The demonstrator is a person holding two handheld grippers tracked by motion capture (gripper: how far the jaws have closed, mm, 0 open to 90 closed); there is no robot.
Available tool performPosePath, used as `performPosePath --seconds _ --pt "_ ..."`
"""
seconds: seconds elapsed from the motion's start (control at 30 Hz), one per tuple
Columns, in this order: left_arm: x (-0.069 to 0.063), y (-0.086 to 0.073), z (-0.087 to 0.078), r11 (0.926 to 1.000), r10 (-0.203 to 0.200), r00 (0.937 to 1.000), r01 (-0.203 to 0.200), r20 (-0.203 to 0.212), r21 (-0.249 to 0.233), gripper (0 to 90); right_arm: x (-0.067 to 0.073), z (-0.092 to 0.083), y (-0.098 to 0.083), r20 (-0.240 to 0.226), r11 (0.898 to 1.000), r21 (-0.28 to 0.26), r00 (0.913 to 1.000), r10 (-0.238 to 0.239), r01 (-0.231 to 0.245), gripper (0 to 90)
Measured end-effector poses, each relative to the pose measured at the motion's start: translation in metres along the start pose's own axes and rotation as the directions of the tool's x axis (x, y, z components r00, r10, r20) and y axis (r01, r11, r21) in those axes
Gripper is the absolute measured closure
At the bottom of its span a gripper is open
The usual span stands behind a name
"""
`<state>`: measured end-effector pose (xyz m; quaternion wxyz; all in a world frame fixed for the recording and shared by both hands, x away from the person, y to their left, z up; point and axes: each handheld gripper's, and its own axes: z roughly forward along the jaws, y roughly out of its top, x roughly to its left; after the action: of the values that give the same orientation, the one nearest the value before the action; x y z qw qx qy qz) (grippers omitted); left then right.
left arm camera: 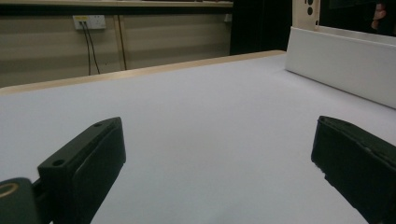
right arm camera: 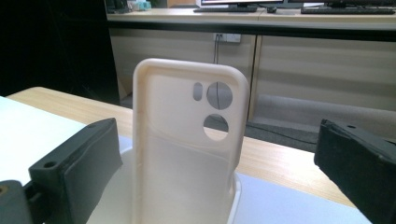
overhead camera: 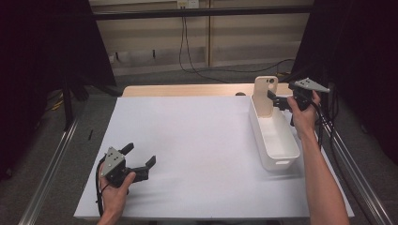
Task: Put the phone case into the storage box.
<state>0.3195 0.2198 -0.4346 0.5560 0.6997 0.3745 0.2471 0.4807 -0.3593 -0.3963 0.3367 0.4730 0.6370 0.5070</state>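
Phone case work is what we have in hand, and going from the left of the counter (overhead camera: 187,140) to the right, we start with our left gripper (overhead camera: 139,161). It rests low near the front left corner, its jaws spread wide with nothing between them. In the left gripper view only bare white counter lies between the two jaws, and the bin's long wall shows far off to the right.

The middle of the counter carries nothing we need.

Along the right edge stands the white bin (overhead camera: 281,157), long and narrow. At its far end, toward the far right corner, the cream phone case (overhead camera: 264,96) stands upright, its lower part inside the bin and its camera holes up top. Our right gripper (overhead camera: 277,100) sits just beside it at the bin's far end. In the right gripper view the phone case (right arm camera: 187,154) stands between the jaws, which are wide apart and not pressing it; we can't tell if either touches it.

We judge the step to be either the grasp or the release of the case at the bin. If grasping, the next move calls for closing squarely on its two long edges and lifting straight up, so the rim doesn't catch.
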Motion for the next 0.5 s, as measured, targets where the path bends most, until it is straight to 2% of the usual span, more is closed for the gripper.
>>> performPosePath --seconds 0.23,0.5 --pt "0.0 -0.001 -0.001 0.9999 -0.014 0.9998 0.014 -0.016 -0.006 2.8 0.004 -0.01 0.0 -0.003 1.0 -0.004 1.0 -0.009 0.009 0.7" --pt "0.0 -0.001 -0.002 1.0 -0.008 0.9999 0.008 -0.007 -0.004 2.7 0.007 -0.022 -0.001 -0.008 1.0 -0.011 0.9999 -0.006 0.006 0.4"
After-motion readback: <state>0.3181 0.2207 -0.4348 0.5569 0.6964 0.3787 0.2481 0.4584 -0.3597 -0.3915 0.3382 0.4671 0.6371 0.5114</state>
